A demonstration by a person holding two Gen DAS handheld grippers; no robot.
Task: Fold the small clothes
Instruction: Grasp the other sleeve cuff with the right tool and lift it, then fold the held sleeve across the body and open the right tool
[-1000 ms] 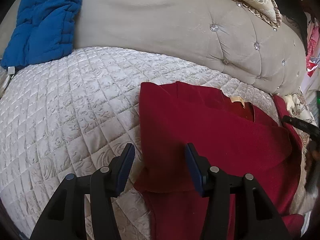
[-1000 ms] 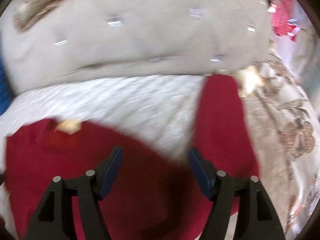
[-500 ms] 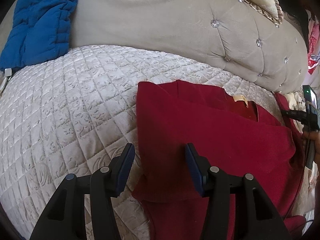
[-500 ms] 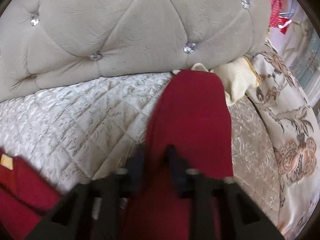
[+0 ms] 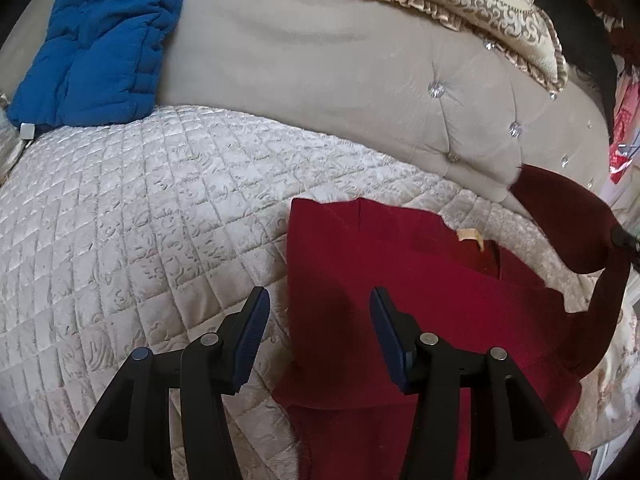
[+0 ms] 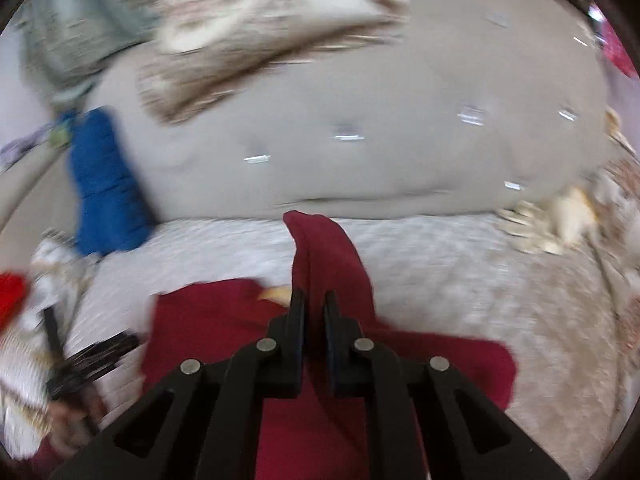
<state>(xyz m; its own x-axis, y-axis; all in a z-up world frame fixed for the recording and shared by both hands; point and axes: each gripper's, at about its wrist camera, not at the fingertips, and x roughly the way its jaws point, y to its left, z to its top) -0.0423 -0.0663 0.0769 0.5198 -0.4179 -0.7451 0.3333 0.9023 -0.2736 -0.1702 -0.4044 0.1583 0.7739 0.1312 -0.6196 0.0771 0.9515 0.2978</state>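
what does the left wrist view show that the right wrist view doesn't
Only the left wrist view: the left gripper, open over the red top's folded left edge, and sharp quilt stitching.

Only the right wrist view: the right gripper shut on the lifted sleeve, plus a hand at lower left, all blurred.

Both: the red top, quilt, tufted headboard, blue blanket and the neck label.

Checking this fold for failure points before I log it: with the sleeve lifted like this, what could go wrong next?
1. The right tongs pinch the sleeve of the red top partway along, so its loose end could flop and fold crooked.
2. The left tongs stand open above the top's left edge, pinning nothing, so the body may drag across the quilted cover.
3. The right view is blurred by motion; a fast swing may place the sleeve askew.
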